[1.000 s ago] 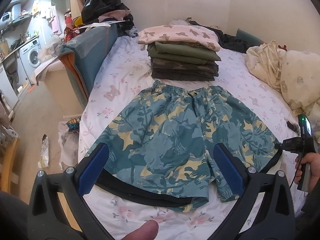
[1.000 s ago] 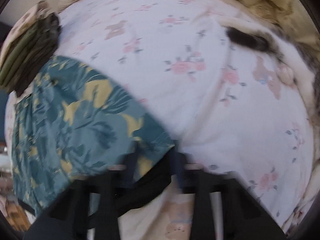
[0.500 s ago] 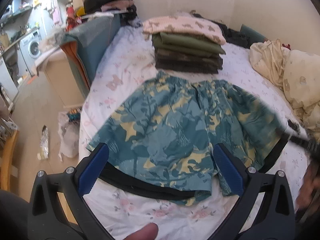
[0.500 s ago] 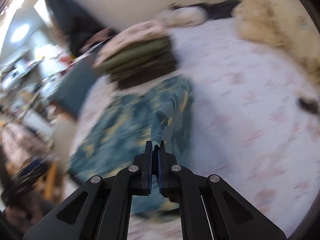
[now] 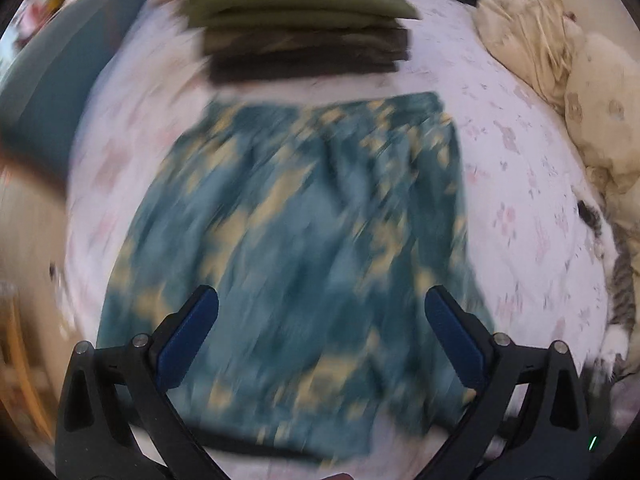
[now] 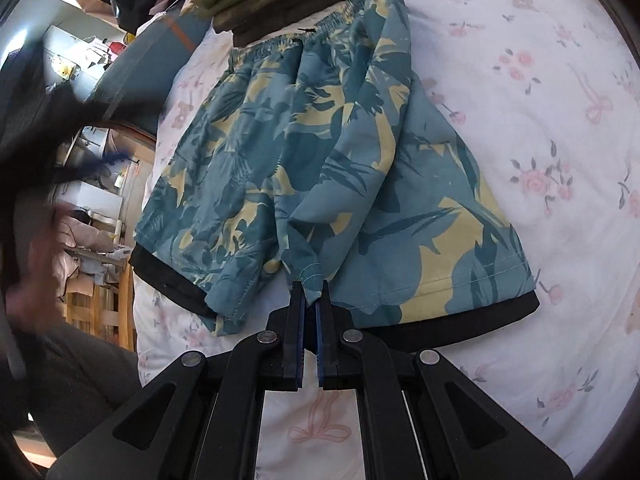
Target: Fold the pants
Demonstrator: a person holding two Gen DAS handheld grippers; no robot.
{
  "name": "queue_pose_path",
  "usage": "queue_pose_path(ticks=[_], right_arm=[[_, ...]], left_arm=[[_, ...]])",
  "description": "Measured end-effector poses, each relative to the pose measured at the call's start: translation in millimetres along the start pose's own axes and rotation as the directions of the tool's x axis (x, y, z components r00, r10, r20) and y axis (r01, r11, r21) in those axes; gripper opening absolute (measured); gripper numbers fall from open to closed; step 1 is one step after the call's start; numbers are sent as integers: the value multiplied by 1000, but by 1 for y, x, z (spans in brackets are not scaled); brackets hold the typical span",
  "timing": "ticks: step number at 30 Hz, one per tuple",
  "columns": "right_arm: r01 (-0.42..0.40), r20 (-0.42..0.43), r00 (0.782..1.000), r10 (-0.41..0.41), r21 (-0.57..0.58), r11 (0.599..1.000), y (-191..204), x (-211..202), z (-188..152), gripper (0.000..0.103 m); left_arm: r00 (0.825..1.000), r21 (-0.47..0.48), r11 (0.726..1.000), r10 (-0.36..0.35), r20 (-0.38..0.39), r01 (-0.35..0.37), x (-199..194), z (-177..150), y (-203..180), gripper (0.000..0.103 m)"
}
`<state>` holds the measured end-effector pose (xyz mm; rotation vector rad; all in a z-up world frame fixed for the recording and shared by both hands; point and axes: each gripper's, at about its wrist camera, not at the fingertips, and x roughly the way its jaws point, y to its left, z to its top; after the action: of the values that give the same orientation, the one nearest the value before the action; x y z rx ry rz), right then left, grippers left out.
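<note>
Teal shorts (image 6: 280,160) with a yellow leaf print and a black hem band lie on the flowered bed sheet (image 6: 540,100), waistband at the far end. One leg is folded over across the other. My right gripper (image 6: 310,292) is shut on the hem corner of that folded leg, just above the sheet. In the blurred left wrist view the shorts (image 5: 312,240) fill the middle. My left gripper (image 5: 320,320) hovers above their lower half, jaws wide open, nothing between the blue pads (image 5: 188,336).
A stack of folded clothes (image 5: 300,20) sits just beyond the waistband. A cream blanket (image 5: 540,40) and a striped cat (image 5: 620,280) lie at the bed's right side. The bed's edge, a teal cushion (image 6: 152,68) and the person's dark-clothed leg (image 6: 72,380) are on the left.
My right gripper, shut on the hem, has carried one leg of the shorts across onto the other. My left gripper has swung over the shorts and tipped downward, still open.
</note>
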<state>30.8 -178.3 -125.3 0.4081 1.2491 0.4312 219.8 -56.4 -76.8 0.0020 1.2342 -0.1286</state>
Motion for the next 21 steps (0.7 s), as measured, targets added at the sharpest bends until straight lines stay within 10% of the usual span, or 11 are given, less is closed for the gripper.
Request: queue_pose_path(ticks=[10,13,14,21], right_arm=[[22,-88,996,-22,-5,1000,-7,26,-2,3],[11,-99,995,-10,9,1000,-12,26,-1,3],[8,-100,995,-7,7,1000,-11,26,0,3],[-49,-22,999,47,-70,996,11,-2,2,3]], left_arm=[[996,142,989,-13,-92,26,91,102,-112,88],[991,205,978,52,-121,-26,118,103,-127,41],[990,213,977,47,-134,-18,121,103,-127,9],[999,291,956,-38,-32,46,64,108,-96,1]])
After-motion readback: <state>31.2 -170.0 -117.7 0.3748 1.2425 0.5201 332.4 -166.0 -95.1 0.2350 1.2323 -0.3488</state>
